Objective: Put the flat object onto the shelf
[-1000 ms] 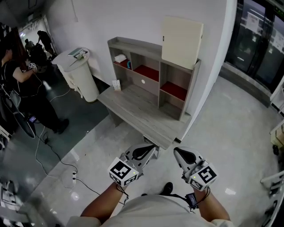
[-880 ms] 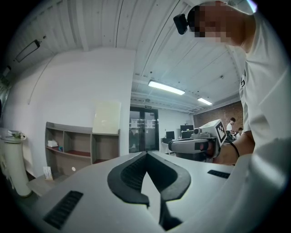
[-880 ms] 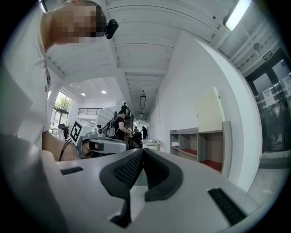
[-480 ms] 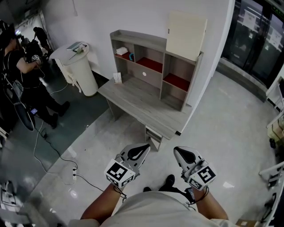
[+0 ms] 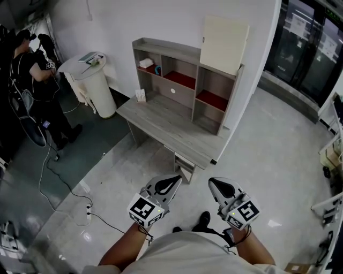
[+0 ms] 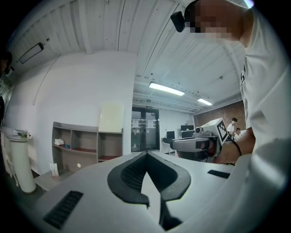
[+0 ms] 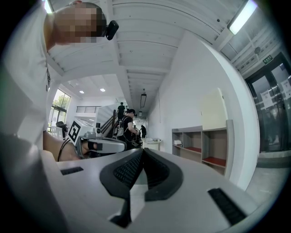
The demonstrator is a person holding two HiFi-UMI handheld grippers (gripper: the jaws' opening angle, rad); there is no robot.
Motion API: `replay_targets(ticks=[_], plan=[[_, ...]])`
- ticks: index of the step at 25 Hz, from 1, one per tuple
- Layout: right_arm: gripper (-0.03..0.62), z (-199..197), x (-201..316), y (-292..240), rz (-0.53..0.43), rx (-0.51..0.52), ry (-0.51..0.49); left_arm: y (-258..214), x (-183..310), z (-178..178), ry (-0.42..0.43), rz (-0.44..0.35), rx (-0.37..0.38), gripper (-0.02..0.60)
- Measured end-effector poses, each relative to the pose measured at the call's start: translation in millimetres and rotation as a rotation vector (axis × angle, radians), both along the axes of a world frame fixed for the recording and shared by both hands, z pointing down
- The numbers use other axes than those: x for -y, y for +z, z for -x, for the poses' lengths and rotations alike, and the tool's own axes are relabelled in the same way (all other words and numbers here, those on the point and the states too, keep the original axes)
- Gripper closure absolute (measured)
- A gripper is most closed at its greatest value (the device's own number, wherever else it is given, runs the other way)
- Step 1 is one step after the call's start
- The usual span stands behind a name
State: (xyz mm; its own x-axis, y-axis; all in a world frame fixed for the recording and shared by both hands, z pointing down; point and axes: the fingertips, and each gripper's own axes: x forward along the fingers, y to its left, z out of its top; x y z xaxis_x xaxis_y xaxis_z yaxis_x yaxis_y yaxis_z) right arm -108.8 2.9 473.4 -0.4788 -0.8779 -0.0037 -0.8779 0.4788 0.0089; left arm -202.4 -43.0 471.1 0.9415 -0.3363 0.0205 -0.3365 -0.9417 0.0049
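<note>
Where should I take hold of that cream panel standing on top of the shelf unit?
Probably its left vertical edge, coming in from the left. The cream panel stands upright and seems to lean on the wall, so its back is shut off, while that thin edge rises clear above the shelf unit's top.

The person wears an off-white shirt (image 5: 187,256) and black shoes (image 5: 202,218), at six o'clock in the head view. The left gripper (image 5: 178,177) shows at seven o'clock and the right gripper (image 5: 210,181) at five. Both have light grey shells that taper to a point, black ribbed pads (image 6: 129,175) and dark slotted vents (image 6: 63,209). Each carries a white cube (image 5: 146,208) printed with black square markers. A black strap and a thin black cable (image 5: 231,240) circle the right wrist. A small black camera (image 6: 178,21) sits at the head.
</note>
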Motion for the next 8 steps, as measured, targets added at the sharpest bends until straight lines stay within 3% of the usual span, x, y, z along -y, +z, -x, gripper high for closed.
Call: replay_targets(ticks=[8], plan=[[0.574, -1.3, 2.2, -1.7, 0.006, -0.003, 0.004, -3.0, 5.1, 1.6, -0.005, 0.006, 0.002, 0.566]])
